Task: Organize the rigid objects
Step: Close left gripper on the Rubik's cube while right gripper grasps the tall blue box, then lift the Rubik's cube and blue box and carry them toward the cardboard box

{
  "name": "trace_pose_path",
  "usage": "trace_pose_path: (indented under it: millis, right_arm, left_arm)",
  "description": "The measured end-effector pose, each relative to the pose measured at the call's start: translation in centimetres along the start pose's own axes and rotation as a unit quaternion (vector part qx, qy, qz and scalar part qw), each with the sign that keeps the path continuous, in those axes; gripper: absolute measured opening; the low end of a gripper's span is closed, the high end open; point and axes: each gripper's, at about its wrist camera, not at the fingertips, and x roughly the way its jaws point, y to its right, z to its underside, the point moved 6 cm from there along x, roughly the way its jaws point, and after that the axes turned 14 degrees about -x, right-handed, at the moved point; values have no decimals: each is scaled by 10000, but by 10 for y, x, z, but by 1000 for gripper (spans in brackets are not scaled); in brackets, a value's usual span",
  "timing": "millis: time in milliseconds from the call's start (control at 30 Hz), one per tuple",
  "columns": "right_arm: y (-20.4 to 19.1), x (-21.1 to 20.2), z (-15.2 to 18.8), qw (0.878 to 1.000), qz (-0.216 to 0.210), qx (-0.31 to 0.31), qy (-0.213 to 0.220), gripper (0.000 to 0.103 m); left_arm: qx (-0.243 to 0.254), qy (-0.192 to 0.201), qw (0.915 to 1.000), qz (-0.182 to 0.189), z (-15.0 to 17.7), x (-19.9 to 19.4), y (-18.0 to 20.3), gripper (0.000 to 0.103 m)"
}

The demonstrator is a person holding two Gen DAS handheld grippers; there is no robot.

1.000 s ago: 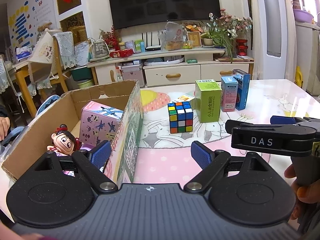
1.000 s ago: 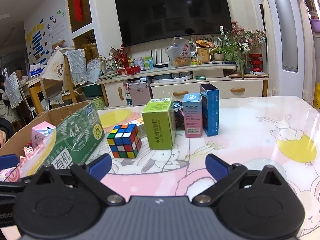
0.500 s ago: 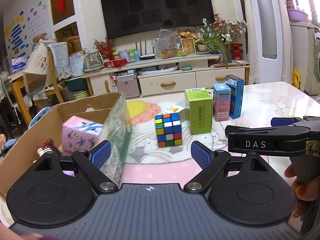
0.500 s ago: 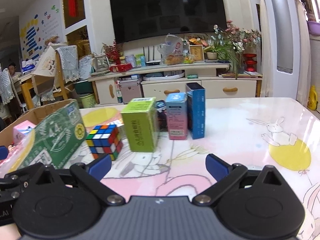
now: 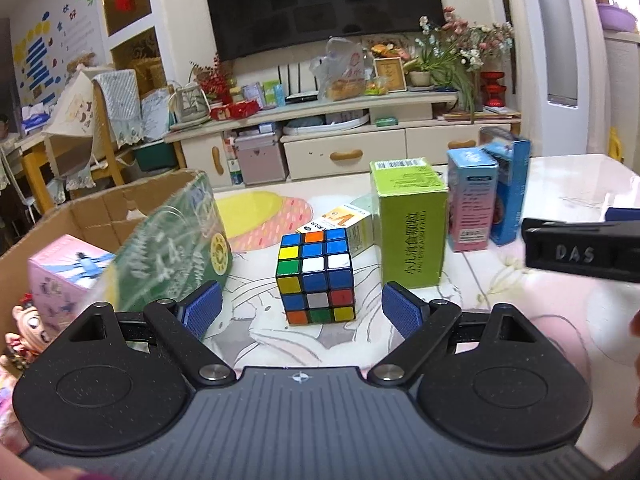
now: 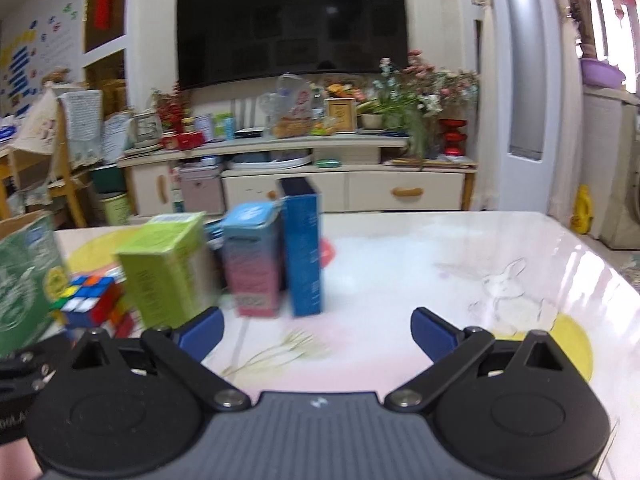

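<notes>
Carton (image 5: 48, 216) already holds pink box (image 5: 60, 276) and doll (image 5: 24, 320). Left on desk (image 6: 440, 248): cube (image 5: 316, 276), green box (image 5: 412, 232), two blue boxes. Left claw (image 5: 301, 309) wide open, empty, facing cube; right claw (image 6: 316, 330) open, empty.

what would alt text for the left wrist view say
The open left gripper faces a Rubik's cube on a cartoon-print table. A cardboard box with toys sits left; a green carton stands right.
</notes>
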Motion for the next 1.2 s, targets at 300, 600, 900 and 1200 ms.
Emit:
trace_pose_path:
  millis: [300, 600, 900, 1200]
  right_arm:
    - [7, 36, -5, 9998, -93, -185, -74, 84]
    - [1, 52, -11, 9993, -143, -354, -39, 70]
    - [-2, 63, -19, 9990, -222, -392, 6, 61]
    - [-10, 69, -23, 9973, -464, -574, -23, 30]
  left_arm:
    - [-150, -76, 9998, -81, -5, 44, 6, 103]
    - [-326, -199, 9992, -72, -6, 67, 6, 94]
    - [-389, -264, 9989, 57, -6, 76, 8, 68]
    - [-458, -226, 9987, 53, -2, 68, 8, 66]
